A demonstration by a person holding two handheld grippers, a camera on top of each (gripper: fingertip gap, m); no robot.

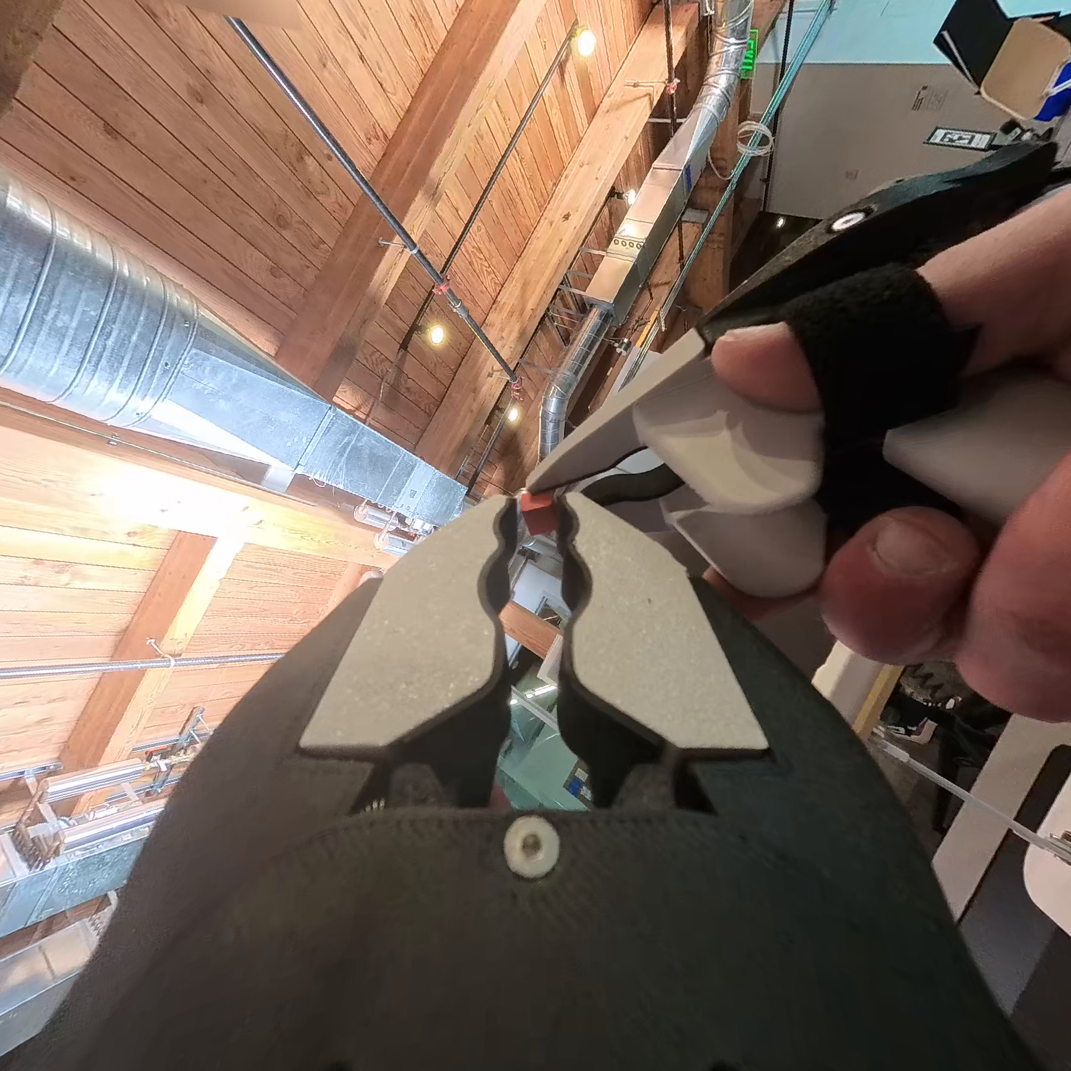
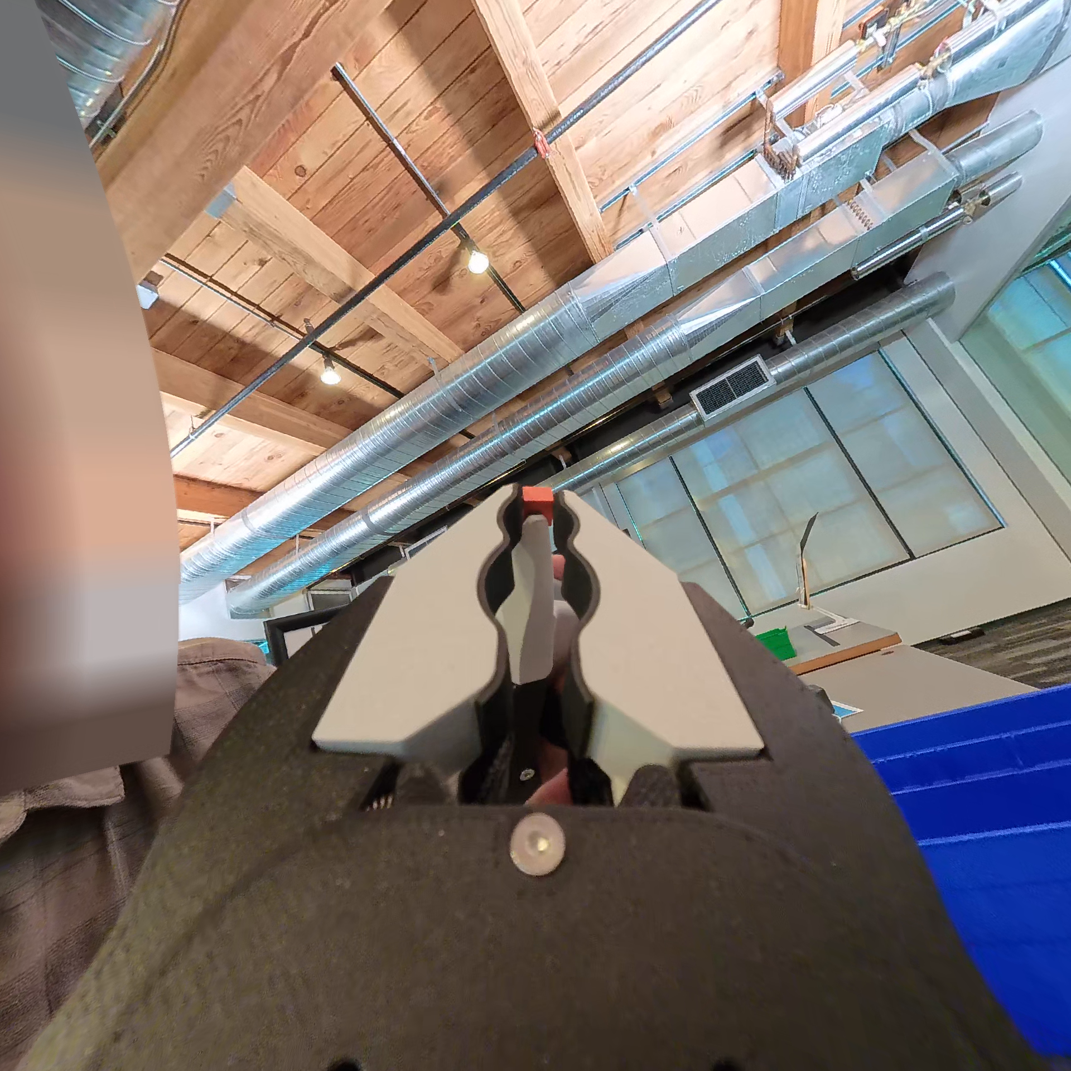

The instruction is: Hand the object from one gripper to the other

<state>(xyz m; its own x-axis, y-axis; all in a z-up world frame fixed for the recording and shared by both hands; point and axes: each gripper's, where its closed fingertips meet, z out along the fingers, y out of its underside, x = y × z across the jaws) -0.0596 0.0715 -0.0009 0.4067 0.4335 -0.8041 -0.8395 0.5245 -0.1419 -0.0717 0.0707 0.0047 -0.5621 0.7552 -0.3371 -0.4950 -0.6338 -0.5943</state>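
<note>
At our left gripper (image 1: 542, 513) the two grey fingertips sit either side of a small red block (image 1: 536, 516), which lies right at their tips; the pads look to touch it, though we cannot tell whether they are clamping it. The right gripper (image 1: 536, 490) comes in from 2 o'clock in the left wrist view, its grey fingers (image 1: 608, 440) narrowing to a point that meets the block. A hand (image 1: 904, 504) in a black fingerless glove holds it.

In the right wrist view the red block (image 2: 535, 503) sits between our right gripper's (image 2: 536, 510) tips at 12 o'clock, and the fingers seem to clasp it, with a thin gap on one side. One left finger (image 2: 530, 603) runs up the slot to the block from 6 o'clock.

Outward, a wooden ceiling (image 2: 371, 191) with silver ducts (image 2: 463, 429) fills both views; a blue bin (image 2: 973, 823) lies at 4 o'clock.
</note>
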